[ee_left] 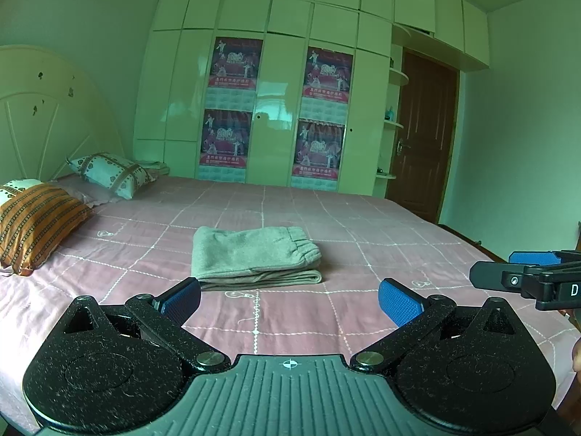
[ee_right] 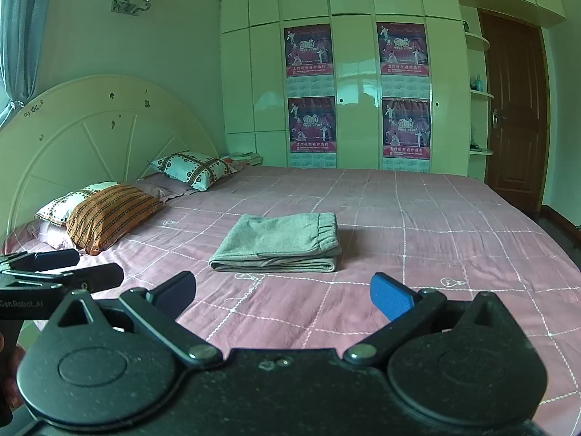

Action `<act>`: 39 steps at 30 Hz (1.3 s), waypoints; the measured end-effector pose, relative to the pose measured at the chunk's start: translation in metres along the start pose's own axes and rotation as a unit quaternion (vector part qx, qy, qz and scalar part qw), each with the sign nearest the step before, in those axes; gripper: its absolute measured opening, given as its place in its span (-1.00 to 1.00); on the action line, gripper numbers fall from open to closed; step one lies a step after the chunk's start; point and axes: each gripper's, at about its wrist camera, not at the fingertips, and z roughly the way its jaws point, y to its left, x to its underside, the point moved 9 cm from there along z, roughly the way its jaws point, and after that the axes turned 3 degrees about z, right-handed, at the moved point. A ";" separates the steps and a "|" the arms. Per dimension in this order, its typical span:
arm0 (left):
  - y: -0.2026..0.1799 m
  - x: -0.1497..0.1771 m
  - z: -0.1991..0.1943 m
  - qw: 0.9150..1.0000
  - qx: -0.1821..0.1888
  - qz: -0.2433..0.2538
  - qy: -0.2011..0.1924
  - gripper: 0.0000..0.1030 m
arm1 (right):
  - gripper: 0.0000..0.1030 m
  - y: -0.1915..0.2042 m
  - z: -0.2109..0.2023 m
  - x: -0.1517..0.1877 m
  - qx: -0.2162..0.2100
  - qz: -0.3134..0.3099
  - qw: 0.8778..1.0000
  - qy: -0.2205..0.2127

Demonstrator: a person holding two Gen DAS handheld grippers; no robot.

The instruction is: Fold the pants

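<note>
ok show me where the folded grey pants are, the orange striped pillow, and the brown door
folded grey pants (ee_left: 254, 250), left wrist view, middle of the top layer.
orange striped pillow (ee_right: 109, 214), right wrist view, centre of its striped face.
brown door (ee_right: 515, 109), right wrist view, upper panel of the door leaf.

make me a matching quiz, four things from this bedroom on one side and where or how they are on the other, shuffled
Things:
1. pants
2. orange pillow
3. posters
4. left gripper

States or places:
A. stuck on the wardrobe doors
B. folded, lying mid-bed
C. jaws apart, holding nothing
D. by the headboard

Pairs: 1-B, 2-D, 3-A, 4-C
</note>
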 end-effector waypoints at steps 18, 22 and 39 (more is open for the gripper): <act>0.000 -0.002 0.000 1.000 0.003 0.000 -0.002 1.00 | 0.89 -0.001 -0.001 -0.001 0.000 -0.001 1.000 -0.001; 0.000 -0.003 -0.001 1.000 0.001 0.001 -0.003 1.00 | 0.89 -0.003 -0.001 -0.001 0.000 -0.001 1.000 0.000; 0.001 -0.004 -0.001 1.000 0.001 0.003 -0.004 1.00 | 0.89 -0.003 -0.001 -0.001 0.000 -0.001 1.000 0.000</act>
